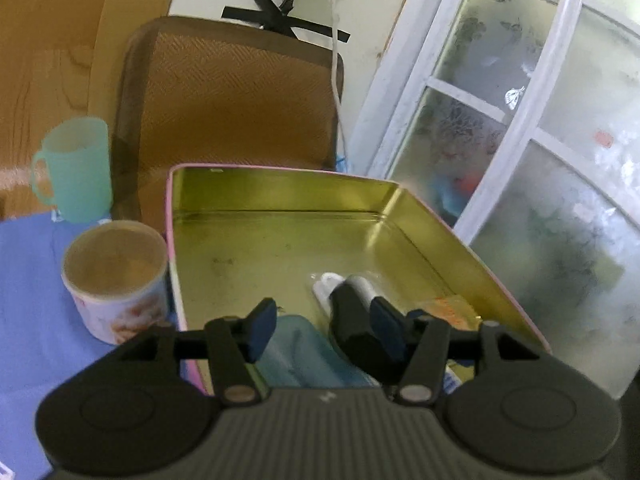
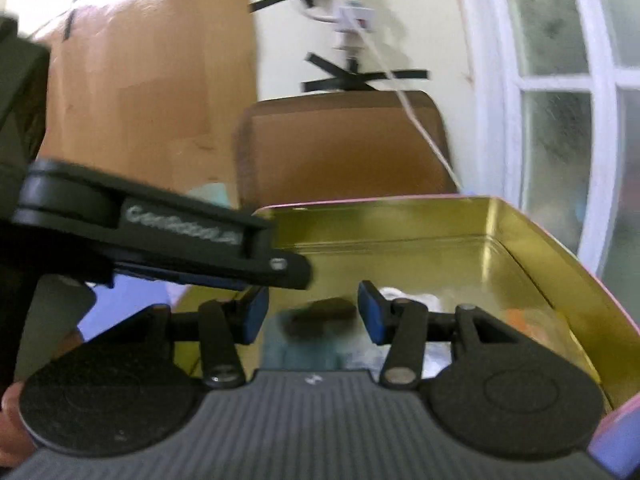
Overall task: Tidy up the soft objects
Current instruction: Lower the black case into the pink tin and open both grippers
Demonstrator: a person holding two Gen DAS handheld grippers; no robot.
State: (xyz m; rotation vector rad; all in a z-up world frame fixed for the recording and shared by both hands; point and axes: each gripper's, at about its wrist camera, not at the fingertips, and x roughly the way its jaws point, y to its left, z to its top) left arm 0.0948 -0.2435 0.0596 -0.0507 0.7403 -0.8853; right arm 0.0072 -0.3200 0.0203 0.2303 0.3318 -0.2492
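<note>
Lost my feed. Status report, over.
Left hand-held gripper open, empty. Right hand-held gripper open over tin. Blue soft pouch already inside. Nothing blocking.

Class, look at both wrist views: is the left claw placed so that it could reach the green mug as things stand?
Probably yes. The left claw is open over the tin, and the green mug stands outside it, off to the left. The paper cup sits nearer, so the claw would likely pass over it.
</note>
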